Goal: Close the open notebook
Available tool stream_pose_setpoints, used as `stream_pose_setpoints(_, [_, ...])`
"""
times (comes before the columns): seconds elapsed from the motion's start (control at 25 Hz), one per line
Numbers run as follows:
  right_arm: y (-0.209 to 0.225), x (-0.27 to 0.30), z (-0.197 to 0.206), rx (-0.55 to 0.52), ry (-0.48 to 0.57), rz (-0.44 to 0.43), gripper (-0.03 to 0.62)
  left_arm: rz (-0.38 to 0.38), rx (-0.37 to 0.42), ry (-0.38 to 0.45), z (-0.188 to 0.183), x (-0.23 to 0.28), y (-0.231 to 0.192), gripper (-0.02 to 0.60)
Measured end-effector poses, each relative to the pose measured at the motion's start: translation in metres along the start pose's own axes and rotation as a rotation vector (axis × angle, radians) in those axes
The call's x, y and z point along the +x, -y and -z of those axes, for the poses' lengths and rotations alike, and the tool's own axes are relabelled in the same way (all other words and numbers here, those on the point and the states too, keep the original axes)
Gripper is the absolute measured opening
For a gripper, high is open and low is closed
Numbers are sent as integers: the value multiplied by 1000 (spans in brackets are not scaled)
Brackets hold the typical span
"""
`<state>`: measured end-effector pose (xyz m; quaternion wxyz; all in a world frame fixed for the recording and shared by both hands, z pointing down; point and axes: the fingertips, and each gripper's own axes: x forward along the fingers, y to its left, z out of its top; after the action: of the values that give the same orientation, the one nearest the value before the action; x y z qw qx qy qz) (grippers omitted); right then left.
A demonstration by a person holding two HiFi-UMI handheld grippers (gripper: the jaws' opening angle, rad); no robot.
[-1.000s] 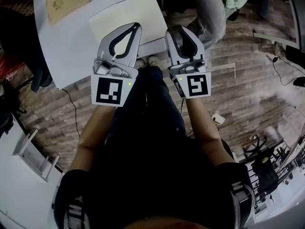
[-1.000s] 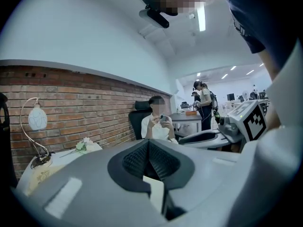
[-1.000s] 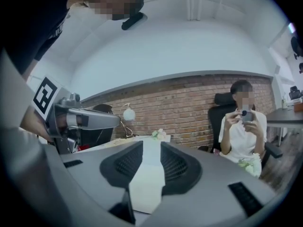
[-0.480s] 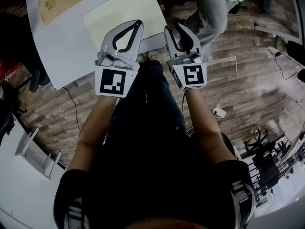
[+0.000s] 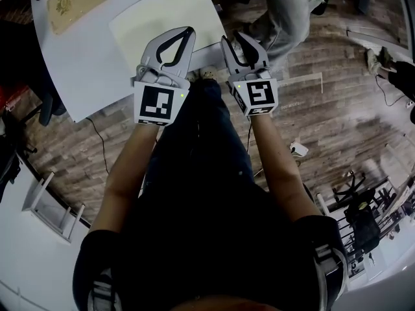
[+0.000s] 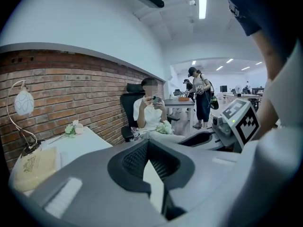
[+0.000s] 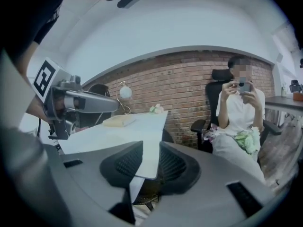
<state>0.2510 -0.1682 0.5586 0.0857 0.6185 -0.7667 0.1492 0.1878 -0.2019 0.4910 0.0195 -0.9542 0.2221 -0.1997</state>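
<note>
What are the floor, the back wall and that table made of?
Floor: wood planks or wood-look laminate, judging by grain and staggered seams. Wall: bare red brick, matte, with pale mortar lines. Table: smooth white top, probably laminate; no grain shows.

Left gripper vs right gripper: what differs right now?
Jaws: the left gripper has its jaws meeting at the tips, while the right gripper has its jaws slightly apart.
Place: the left gripper hangs over the open notebook on the table, while the right gripper is by the table's corner, off the notebook.
Shared: both are empty, point toward the table, and neither touches the notebook.
</note>
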Motion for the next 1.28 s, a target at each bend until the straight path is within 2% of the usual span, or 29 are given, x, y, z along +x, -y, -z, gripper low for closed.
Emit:
stream_pose_setpoints(0.32, [4, 3, 24, 103, -53, -33, 95, 15, 11, -18, 11, 2, 5, -5])
stream_pose_setpoints(0.48, [3, 5, 34, 198, -67, -69, 97, 17, 10, -24, 13, 1, 8, -5])
stream_pose_setpoints(0.84, [8, 12, 53, 404, -99, -82, 101, 14, 10, -34, 15, -3, 10, -5])
stream_pose_setpoints(1.28, [8, 19, 66, 580, -125, -120, 101, 5, 3, -41, 19, -7, 9, -5])
